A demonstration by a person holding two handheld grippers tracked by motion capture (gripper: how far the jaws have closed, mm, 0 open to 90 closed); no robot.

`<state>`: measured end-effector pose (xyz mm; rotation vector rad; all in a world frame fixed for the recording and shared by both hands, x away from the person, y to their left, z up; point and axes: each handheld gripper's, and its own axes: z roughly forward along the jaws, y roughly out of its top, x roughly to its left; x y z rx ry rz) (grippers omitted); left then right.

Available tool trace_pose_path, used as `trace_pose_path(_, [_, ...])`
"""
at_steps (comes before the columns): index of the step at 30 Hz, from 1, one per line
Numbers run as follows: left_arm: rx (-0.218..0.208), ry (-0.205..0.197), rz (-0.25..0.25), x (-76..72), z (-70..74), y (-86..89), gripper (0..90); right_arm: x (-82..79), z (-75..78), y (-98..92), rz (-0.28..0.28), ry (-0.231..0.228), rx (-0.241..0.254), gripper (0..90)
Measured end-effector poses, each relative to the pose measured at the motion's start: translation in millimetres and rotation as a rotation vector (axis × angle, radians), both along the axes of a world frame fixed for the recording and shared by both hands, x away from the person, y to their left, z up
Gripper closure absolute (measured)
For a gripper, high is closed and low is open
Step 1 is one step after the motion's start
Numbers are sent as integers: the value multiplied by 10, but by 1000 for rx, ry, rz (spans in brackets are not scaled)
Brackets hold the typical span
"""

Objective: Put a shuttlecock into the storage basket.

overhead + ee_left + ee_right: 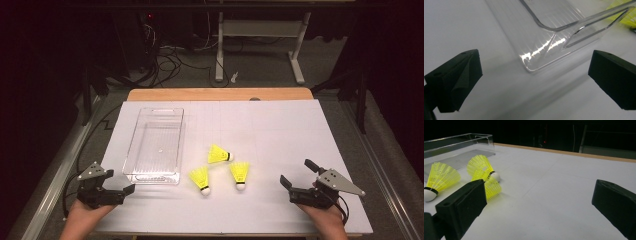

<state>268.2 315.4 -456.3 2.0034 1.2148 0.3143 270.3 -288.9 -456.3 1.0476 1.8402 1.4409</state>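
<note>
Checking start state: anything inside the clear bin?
Nothing inside the clear bin; the white table shows through its floor. All three shuttlecocks lie outside it. Nothing covers its interior.

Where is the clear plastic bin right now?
In the high view the clear bin sits left of centre on the white table, just left of three yellow shuttlecocks, ahead of the left gripper.

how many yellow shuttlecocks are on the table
3, all lying on the white table right of the clear plastic bin: one farthest back, one front left, one front right. None seems hidden.
</note>
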Motion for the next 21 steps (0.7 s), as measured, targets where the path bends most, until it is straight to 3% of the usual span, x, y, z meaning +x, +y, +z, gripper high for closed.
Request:
trace_pose_path(9, [21,50,-9,27,-37,-45,2,-4,-5,12,-3,-3,-8,3])
trace_pose_path(15, [69,109,-19,37,-35,-124,6,-19,-12,19,-13,-1,2,2])
trace_pose_path(17, [94,147,-28,43,-22,-172,6,-17,-15,26,-10,1,0,3])
trace_pose_path(21, [93,156,-35,46,-26,-202,6,-16,-19,35,-9,6,-2,2])
